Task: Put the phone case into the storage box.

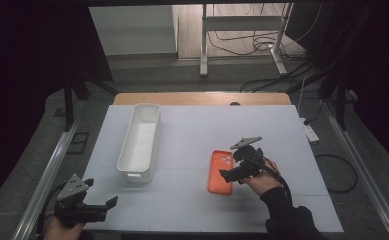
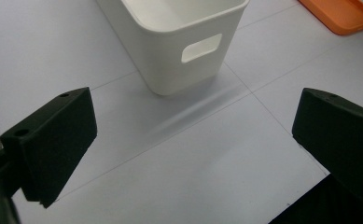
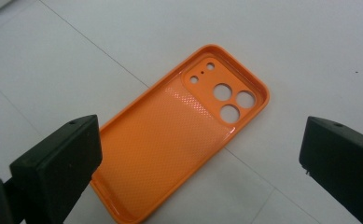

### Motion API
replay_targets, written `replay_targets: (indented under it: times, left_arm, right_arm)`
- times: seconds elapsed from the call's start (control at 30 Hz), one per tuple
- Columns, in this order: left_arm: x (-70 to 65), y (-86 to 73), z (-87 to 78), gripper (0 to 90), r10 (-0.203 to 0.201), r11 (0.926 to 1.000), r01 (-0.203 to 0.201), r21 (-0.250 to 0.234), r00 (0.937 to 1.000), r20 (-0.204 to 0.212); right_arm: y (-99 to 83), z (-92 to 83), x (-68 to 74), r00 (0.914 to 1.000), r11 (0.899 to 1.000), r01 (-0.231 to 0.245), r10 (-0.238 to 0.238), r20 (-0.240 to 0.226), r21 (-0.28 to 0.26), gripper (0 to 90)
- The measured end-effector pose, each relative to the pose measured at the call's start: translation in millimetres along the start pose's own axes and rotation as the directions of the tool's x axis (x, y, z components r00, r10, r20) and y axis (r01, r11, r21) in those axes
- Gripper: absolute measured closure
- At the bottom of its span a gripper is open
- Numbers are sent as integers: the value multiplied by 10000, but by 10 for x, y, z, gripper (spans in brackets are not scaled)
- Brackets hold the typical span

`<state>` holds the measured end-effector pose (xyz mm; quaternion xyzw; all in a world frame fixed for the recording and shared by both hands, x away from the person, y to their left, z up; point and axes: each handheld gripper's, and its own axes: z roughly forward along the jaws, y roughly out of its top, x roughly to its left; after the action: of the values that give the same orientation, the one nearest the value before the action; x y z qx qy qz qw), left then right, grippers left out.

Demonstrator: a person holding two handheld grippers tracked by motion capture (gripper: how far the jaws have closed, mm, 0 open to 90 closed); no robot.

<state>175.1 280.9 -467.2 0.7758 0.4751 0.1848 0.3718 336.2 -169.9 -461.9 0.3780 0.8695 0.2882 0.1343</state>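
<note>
An orange phone case (image 1: 220, 171) lies flat on the white table, inner side up, camera holes at its far end. In the right gripper view the case (image 3: 179, 130) stretches between the two black jaws, which stand wide apart just above it. My right gripper (image 1: 227, 175) is open and hovers at the case's right edge. A long white bin (image 1: 140, 140) stands left of centre; its near end with a handle slot (image 2: 201, 47) faces my left gripper. My left gripper (image 1: 109, 205) is open near the table's front left corner, nothing between its jaws.
The white table top (image 1: 192, 210) has a wooden strip (image 1: 202, 98) along its far edge. Metal rails (image 1: 47, 175) run along both sides. A desk frame (image 1: 242, 40) and cables lie on the floor beyond. In the left gripper view the case's corner (image 2: 342, 16) shows at top right.
</note>
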Motion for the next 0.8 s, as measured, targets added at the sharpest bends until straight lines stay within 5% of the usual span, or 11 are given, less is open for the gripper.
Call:
replay_targets:
  times: [0.8]
  left_arm:
    - [-1, 0, 0, 9, 45, 10000, -45, 11, 10000, 38]
  right_arm:
    - [-176, 283, -27, 10000, 9940, -97, 97, 9, 1086, 0]
